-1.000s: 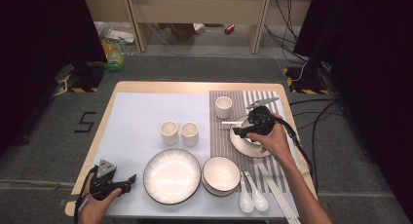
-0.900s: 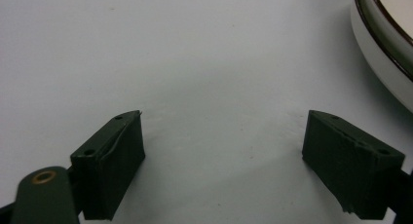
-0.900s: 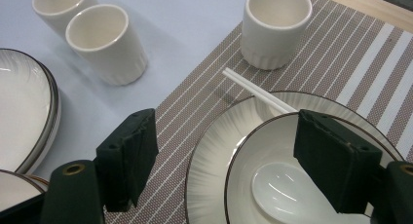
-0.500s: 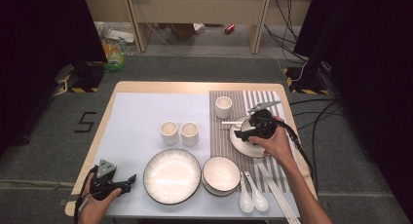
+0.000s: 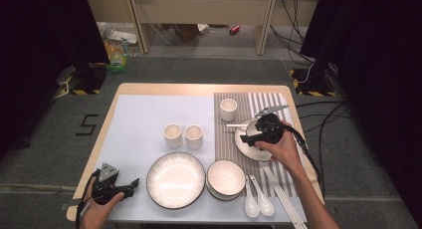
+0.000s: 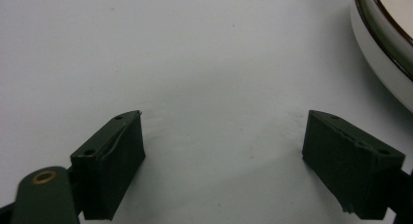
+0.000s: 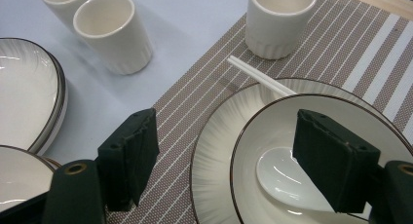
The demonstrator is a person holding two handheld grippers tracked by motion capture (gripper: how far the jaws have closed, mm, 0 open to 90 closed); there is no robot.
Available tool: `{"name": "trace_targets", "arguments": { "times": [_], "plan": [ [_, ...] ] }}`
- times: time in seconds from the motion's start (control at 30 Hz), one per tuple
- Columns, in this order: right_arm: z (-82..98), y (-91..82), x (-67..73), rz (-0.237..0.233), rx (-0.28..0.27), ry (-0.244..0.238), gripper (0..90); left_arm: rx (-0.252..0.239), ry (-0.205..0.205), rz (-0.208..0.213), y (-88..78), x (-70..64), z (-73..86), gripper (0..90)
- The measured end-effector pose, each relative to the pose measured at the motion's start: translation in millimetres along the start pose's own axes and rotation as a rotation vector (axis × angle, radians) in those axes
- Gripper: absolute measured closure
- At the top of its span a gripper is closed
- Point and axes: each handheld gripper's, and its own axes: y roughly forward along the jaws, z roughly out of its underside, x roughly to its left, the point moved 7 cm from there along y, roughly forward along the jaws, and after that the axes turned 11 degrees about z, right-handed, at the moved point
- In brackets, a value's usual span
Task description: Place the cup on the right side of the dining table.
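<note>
White ceramic is lying right under my right claw [image 7: 226,170]: its own view is showing a spoon [image 7: 292,177] resting in a bowl [image 7: 272,131] that is sitting on a plate [image 7: 214,151], on the striped placemat [image 7: 204,102]. My jaws are standing wide apart, one over the mat beside the plate and one over the bowl, pressing on nothing. A pair of white chopsticks [image 7: 260,77] is leaning on the bowl's far rim, pointing toward a cup [image 7: 280,19] on the mat, and two more cups [image 7: 112,31] are standing on the pale table [image 7: 195,19] farther off.

From the high view I am seeing what that close look is leaving out: my right claw [image 5: 251,138] is hovering over the plate [image 5: 244,148] on the right half of the table [image 5: 139,119], the bowl and spoon are hiding under my hand, and two more spoons [image 5: 258,200] are lying near the front edge beside a bowl [image 5: 226,178] and a large plate [image 5: 175,180].

My left claw [image 5: 130,184] is resting at the table's front left corner. Its own view is showing the left claw [image 6: 224,165] with jaws spread wide over bare table, empty, with the large plate's rim [image 6: 384,53] curving past at the upper right.
</note>
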Motion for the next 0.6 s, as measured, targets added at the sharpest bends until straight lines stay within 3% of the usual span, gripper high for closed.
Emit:
{"name": "trace_targets", "arguments": {
  "times": [0.6],
  "plan": [
    [12.7, -5.2, 0.9, -0.007, -0.006, 0.0, 25.4, 0.0, 0.003, -0.002, 0.1, 0.3, 0.0, 14.3]
  ]
}}
